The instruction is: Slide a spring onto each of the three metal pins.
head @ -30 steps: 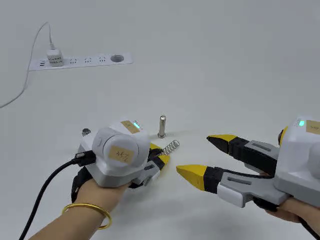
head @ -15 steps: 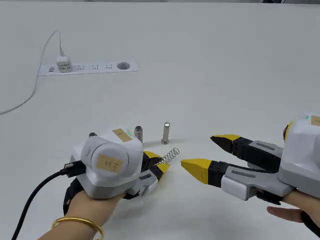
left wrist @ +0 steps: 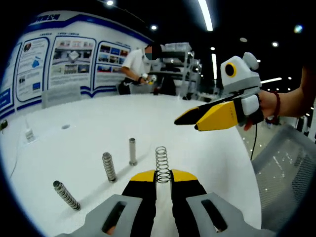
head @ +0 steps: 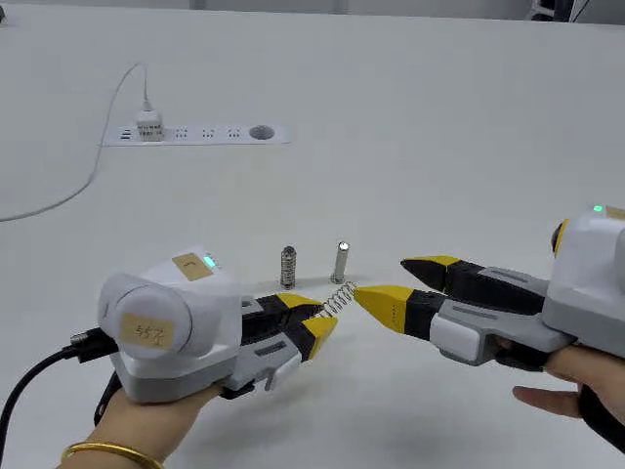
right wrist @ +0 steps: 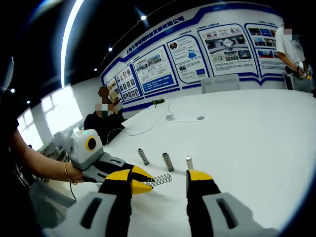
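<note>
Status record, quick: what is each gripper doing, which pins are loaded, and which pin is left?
left gripper: shut on loose spring, gripped at one end
right gripper: open, one jaw tip close to the spring's free end
pins loaded: end pin, middle pin
pin left: bare pin, upright, beyond the held spring in the head view

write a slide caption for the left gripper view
Left gripper pinches a spring by its end, bare pin ahead; the other two pins already carry springs.
</note>
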Demonstrator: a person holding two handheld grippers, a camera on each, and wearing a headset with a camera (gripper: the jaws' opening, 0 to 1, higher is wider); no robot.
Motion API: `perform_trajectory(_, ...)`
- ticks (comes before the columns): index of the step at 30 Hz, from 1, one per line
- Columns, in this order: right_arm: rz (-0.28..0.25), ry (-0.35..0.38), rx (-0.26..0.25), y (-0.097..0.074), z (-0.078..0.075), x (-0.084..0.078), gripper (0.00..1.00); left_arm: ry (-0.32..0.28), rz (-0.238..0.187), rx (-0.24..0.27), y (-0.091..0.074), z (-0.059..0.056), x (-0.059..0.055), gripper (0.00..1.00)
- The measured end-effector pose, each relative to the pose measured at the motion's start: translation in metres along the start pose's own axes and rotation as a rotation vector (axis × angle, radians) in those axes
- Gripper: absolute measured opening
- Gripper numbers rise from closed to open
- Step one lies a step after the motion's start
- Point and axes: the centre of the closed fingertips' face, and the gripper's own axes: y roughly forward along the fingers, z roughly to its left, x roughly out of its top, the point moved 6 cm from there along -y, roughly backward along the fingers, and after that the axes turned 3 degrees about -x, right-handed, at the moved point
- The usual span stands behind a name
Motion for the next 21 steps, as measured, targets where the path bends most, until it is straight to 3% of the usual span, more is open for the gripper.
perform_trajectory(8, 0.009, 0.053, 0.041, 0.007, 0.005, 0.0, 0.41, 0.02, -0.026, -0.026, -0.009, -0.002, 0.001, 0.1)
perform_trajectory(15, 0.017, 0.095, 0.076, 0.012, 0.01, -0.001, 0.36, 0.058, -0.062, -0.043, -0.015, -0.009, 0.009, 0.09)
perform_trajectory(17, 0.022, 0.095, 0.084, 0.013, 0.013, -0.001, 0.34, 0.128, -0.097, -0.028, -0.017, -0.01, 0.015, 0.09)
perform_trajectory(21, 0.028, 0.107, 0.097, 0.014, 0.014, -0.002, 0.33, 0.161, -0.117, -0.052, -0.021, -0.016, 0.02, 0.09)
